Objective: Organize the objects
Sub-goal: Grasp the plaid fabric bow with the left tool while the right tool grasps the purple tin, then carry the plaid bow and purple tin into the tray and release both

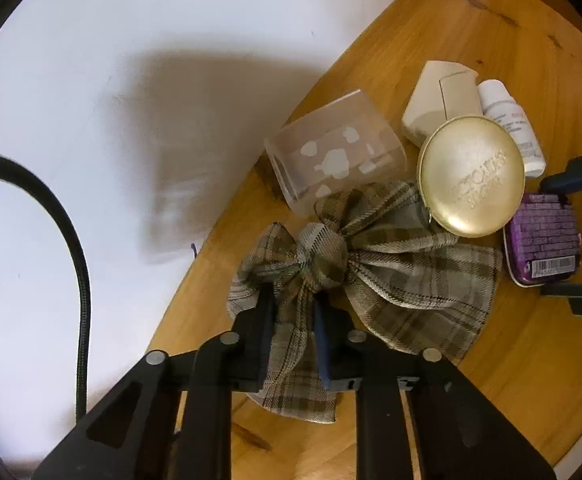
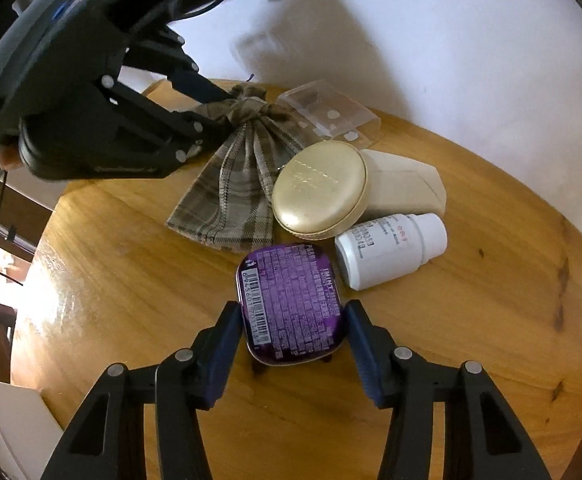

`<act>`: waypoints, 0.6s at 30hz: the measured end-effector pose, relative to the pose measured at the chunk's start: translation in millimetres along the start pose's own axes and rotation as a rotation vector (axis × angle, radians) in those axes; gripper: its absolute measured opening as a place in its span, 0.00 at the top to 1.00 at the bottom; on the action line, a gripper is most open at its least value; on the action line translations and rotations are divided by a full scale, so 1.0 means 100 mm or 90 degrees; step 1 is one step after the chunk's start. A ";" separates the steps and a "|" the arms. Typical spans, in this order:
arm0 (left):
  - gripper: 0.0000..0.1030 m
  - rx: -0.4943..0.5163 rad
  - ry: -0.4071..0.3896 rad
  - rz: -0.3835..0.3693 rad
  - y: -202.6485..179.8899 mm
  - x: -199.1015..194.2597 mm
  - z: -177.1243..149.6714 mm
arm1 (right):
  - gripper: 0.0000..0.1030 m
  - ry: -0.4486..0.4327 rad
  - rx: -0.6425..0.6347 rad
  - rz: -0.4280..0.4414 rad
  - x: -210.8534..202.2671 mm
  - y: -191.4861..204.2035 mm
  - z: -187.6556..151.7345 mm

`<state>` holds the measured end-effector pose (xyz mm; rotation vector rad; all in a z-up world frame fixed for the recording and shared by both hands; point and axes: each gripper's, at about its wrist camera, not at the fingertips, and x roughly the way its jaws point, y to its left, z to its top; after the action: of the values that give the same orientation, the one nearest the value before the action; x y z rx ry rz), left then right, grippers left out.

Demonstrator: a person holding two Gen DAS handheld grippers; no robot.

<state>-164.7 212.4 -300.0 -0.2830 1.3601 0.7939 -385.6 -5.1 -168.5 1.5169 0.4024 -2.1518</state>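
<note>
A plaid fabric bow [image 1: 403, 276] lies on the round wooden table [image 1: 531, 360]. My left gripper [image 1: 293, 316] is shut on the bow's near tail, with cloth pinched between its fingers. The right wrist view shows the same gripper [image 2: 227, 112] gripping the bow [image 2: 235, 168] from the left. A purple mint tin [image 2: 291, 300] sits between the fingers of my right gripper [image 2: 294, 336], and both pads press on its sides. The tin [image 1: 543, 240] also appears at the right edge of the left wrist view.
Packed close behind the tin and bow are a round gold case [image 2: 319, 188], a white bottle on its side [image 2: 391, 248], a beige box [image 2: 407, 184] and a clear plastic box [image 2: 331, 116]. A white wall borders the table. A black cable [image 1: 79, 272] hangs at the left.
</note>
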 end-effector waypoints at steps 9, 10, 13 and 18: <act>0.87 -0.092 0.011 -0.038 -0.11 -0.27 -0.26 | 0.50 -0.023 -0.006 0.009 -0.25 0.04 -0.15; 0.87 -0.101 0.011 -0.042 -0.13 -0.34 -0.30 | 0.50 -0.026 -0.006 0.009 -0.29 0.05 -0.16; 0.87 -0.112 0.004 -0.042 -0.19 -0.54 -0.40 | 0.51 -0.040 -0.008 0.013 -0.46 0.07 -0.22; 0.87 -0.137 -0.017 -0.044 -0.30 -1.03 -0.53 | 0.51 -0.065 -0.008 0.020 -0.72 0.18 -0.30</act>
<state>-185.6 123.0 -222.8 -0.4846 1.2337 0.8840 -332.5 9.0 -110.9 1.3900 0.3548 -2.1871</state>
